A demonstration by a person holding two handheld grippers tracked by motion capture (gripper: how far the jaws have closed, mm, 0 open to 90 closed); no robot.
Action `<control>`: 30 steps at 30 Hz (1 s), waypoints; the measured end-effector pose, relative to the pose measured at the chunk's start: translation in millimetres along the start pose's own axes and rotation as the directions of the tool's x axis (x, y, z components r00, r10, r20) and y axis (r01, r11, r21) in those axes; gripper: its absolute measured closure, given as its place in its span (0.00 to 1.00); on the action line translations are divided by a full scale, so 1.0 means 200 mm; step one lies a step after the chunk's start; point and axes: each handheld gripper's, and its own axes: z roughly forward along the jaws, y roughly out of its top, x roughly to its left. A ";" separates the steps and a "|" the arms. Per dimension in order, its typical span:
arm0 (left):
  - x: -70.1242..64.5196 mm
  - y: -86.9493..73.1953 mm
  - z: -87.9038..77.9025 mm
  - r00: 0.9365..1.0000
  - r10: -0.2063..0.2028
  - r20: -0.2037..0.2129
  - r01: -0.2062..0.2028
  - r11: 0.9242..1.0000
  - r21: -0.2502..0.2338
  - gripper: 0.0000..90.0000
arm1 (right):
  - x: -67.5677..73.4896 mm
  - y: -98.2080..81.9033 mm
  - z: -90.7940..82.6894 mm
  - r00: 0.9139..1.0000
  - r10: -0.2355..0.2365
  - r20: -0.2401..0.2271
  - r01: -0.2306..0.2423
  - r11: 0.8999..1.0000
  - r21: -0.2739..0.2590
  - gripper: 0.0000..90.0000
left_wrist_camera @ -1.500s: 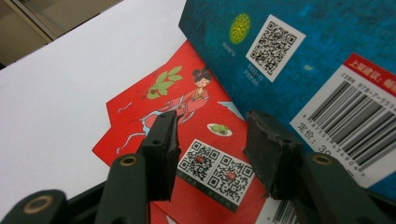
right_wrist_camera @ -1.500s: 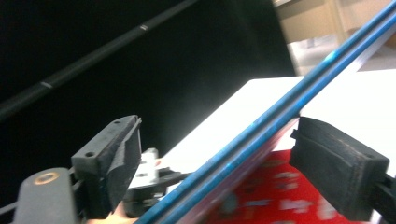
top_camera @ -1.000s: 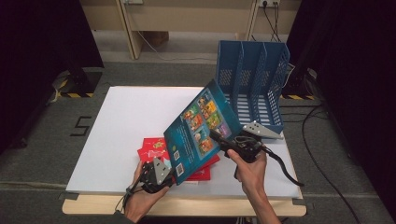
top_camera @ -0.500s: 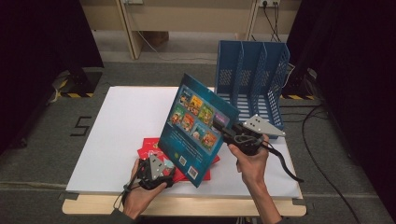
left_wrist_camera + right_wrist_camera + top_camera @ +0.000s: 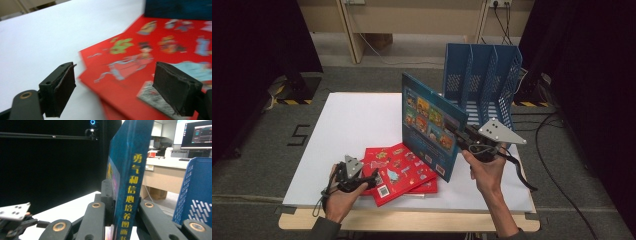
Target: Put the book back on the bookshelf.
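A blue picture book (image 5: pixel 428 125) stands upright above the table, spine (image 5: pixel 130 170) toward my right gripper (image 5: pixel 456 134). That gripper (image 5: pixel 122 220) has just been closing and is now shut on the book's spine edge. Two red picture books (image 5: pixel 399 172) lie stacked flat near the front of the white table (image 5: pixel 352 125). My left gripper (image 5: pixel 371 179) rests low at their left edge. Its jaws have just been opening, and in the left gripper view it (image 5: pixel 115 90) stands open with the red cover (image 5: pixel 150 57) lying beneath and ahead of the pads, which do not touch it.
A blue slotted file rack (image 5: pixel 482 80) stands upright at the table's far right corner, also close on the right in the right gripper view (image 5: pixel 197 195). Dark curtains flank the table, and a cable trails off the right edge.
The right gripper has raised the blue book from a slant to upright. The left gripper has opened and drawn back leftward, away from the blue book to the red books' edge.
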 end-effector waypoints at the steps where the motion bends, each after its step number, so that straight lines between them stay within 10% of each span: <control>1: 0.03 -0.01 0.00 1.000 -0.014 -0.005 0.014 1.000 -0.003 0.19 | 0.00 0.00 0.00 1.000 0.004 -0.018 -0.004 1.000 -0.009 0.90; 15: 0.30 -0.11 0.05 0.989 -0.135 -0.064 0.140 0.986 0.086 0.19 | 0.04 -0.09 0.00 0.999 0.014 -0.049 -0.012 0.999 0.048 0.86; 30: 0.31 -0.16 0.10 0.993 -0.109 -0.047 0.115 0.978 0.175 0.18 | 0.02 -0.24 0.06 0.999 0.012 -0.046 -0.008 0.996 0.093 0.85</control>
